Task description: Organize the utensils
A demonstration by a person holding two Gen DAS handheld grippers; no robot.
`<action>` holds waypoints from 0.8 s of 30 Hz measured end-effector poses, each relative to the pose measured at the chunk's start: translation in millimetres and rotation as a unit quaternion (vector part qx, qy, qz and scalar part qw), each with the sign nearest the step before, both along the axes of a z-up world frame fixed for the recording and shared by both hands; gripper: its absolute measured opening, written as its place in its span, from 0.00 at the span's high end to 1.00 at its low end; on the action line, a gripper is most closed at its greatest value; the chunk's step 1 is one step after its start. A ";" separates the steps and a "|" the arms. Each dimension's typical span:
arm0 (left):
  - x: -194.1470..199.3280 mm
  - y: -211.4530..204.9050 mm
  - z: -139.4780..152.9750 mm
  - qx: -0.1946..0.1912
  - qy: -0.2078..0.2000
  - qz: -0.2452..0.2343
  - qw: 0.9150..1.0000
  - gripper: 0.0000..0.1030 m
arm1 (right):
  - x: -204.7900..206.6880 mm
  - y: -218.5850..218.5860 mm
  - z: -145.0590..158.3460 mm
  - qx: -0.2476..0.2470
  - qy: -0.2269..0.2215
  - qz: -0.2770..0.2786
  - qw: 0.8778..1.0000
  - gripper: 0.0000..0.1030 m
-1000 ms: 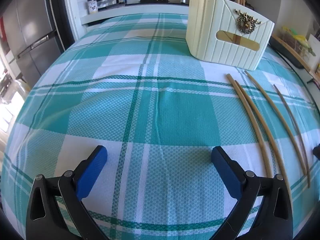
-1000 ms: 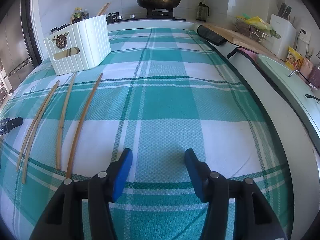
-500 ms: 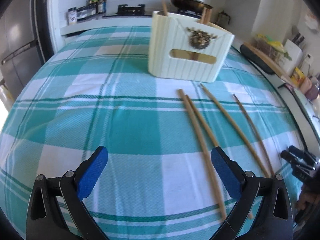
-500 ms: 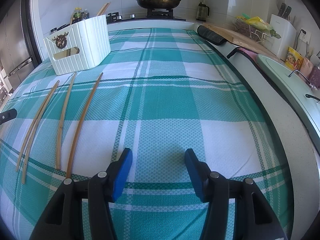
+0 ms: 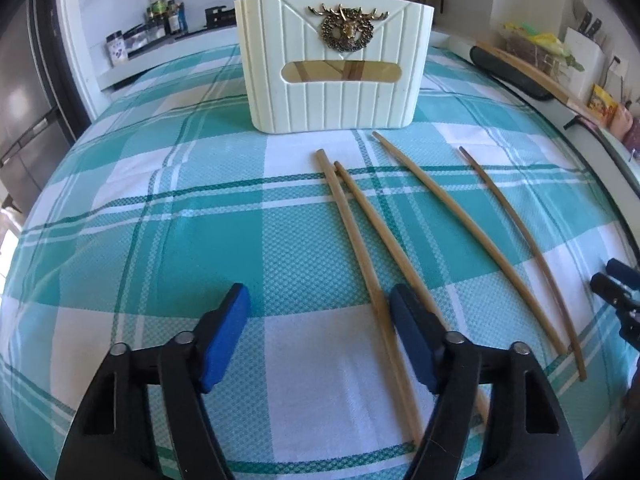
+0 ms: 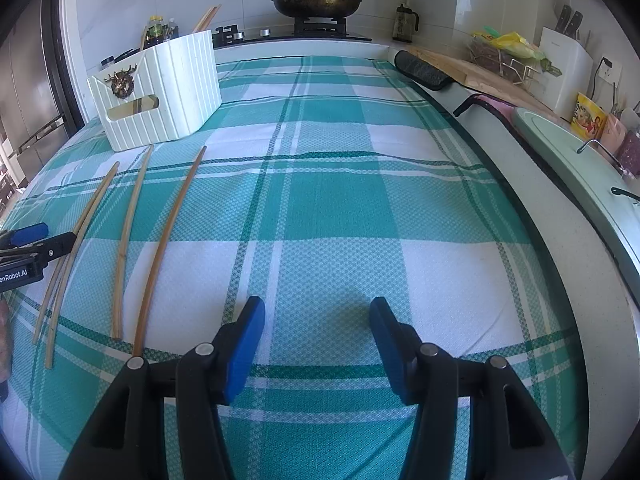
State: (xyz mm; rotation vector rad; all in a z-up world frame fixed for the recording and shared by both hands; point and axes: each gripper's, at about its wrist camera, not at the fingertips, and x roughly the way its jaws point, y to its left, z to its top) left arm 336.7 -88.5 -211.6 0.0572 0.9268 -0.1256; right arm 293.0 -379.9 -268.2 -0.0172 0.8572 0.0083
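1. The teal-and-white plaid tablecloth (image 5: 168, 208) is soft and could ruck up if a pad digs into it during a low pick, dragging the nearby sticks out of line.

2. The cream ribbed plastic utensil caddy with a brass stag emblem (image 5: 334, 68) stands upright at the far side of the cloth and already holds several sticks. It looks light, so a stick pushed against its front wall instead of dropped over the rim may shove or tip it.

3. The left gripper (image 5: 320, 328) hovers low over the cloth with its blue pads wide apart and nothing between them. Its right pad sits over the nearest pair of sticks, so closing from here may catch both, or neither.

4. The right gripper (image 6: 316, 340) hangs over bare cloth, fingers likewise spread and empty, well apart from the sticks. If both reach in together, the tools may collide.

5. Four long thin bamboo chopsticks (image 5: 452, 216) lie loose on the cloth in front of the caddy. The left two (image 5: 356, 220) almost touch; the other two fan out to the right. Thin and round, they may roll or pivot out of a pinch made away from the middle, and a tilted stick could miss the caddy's opening.
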 end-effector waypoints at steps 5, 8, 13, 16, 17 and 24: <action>-4.5 10.4 1.5 -0.011 -0.007 0.017 1.000 0.84 | -1.1 16.6 13.6 0.001 -0.013 0.035 0.999 0.46; -4.1 19.8 1.6 -0.022 -0.001 0.031 0.999 0.94 | 3.7 40.8 31.1 0.017 -0.025 0.077 0.997 0.46; -8.7 44.7 2.6 -0.017 0.005 0.063 0.998 0.94 | 33.2 73.9 28.9 0.021 -0.001 0.118 0.993 0.61; -12.8 65.0 1.7 -0.020 0.007 0.082 0.996 0.94 | 45.5 78.7 21.1 0.034 0.017 0.125 0.991 0.64; -13.7 71.9 1.5 -0.021 0.008 0.087 0.996 0.94 | 49.1 80.3 17.7 0.035 0.022 0.129 0.991 0.65; -17.3 97.1 0.8 -0.014 0.008 0.088 0.996 0.88 | 48.1 70.4 7.7 0.004 0.029 0.095 0.995 0.94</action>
